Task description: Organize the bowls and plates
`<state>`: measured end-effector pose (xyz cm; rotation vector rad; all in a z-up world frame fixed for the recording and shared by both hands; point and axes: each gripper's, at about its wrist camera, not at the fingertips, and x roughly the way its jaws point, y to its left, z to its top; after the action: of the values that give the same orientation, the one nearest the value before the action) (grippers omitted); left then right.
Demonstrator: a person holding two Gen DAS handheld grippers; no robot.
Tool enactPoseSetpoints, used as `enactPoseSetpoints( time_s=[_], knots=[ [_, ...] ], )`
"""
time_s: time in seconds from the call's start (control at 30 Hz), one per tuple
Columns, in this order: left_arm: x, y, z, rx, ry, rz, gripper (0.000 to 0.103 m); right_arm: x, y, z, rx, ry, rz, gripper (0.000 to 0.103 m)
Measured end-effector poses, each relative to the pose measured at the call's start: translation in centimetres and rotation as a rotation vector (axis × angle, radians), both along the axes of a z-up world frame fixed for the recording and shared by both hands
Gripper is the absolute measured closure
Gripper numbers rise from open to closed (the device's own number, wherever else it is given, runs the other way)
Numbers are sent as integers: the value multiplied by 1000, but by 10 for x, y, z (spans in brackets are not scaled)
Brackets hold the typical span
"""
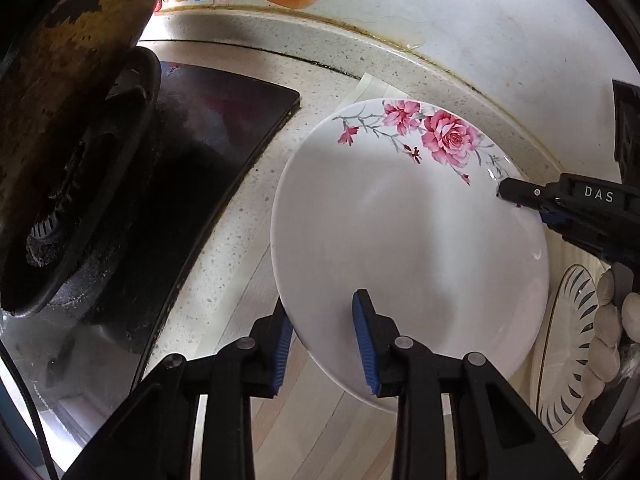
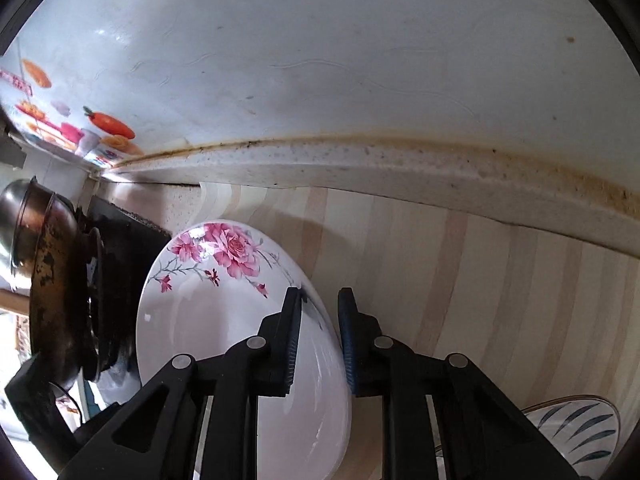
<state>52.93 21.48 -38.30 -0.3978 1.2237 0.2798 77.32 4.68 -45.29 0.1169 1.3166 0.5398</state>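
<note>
A white plate with pink roses on its far rim hangs tilted over the counter. My left gripper is shut on its near rim, one blue pad under the edge and the other on the inner face. In the right wrist view the same plate fills the lower left, and my right gripper is shut on its right rim. That right gripper also shows at the plate's right edge in the left wrist view. A white bowl with dark leaf strokes stands to the right, the same bowl at lower right.
A blackened pan sits on the black gas stove to the left, close to the plate. A striped wood-pattern mat covers the counter up to the speckled backsplash. A gloved hand holds the right gripper.
</note>
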Motion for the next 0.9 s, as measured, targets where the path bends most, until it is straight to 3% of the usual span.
enactPoseSetpoints(
  time_s=[0.17, 0.5, 0.9],
  knots=[
    [-2, 9, 1, -36, -15, -5, 75, -8, -6, 3, 6, 3, -1, 85],
    [-24, 3, 31, -31, -54, -57, 75, -48, -28, 33, 30, -29, 12, 89],
    [-45, -44, 79, -26, -122, -208, 75, -119, -111, 84, 91, -54, -102, 89]
  ],
)
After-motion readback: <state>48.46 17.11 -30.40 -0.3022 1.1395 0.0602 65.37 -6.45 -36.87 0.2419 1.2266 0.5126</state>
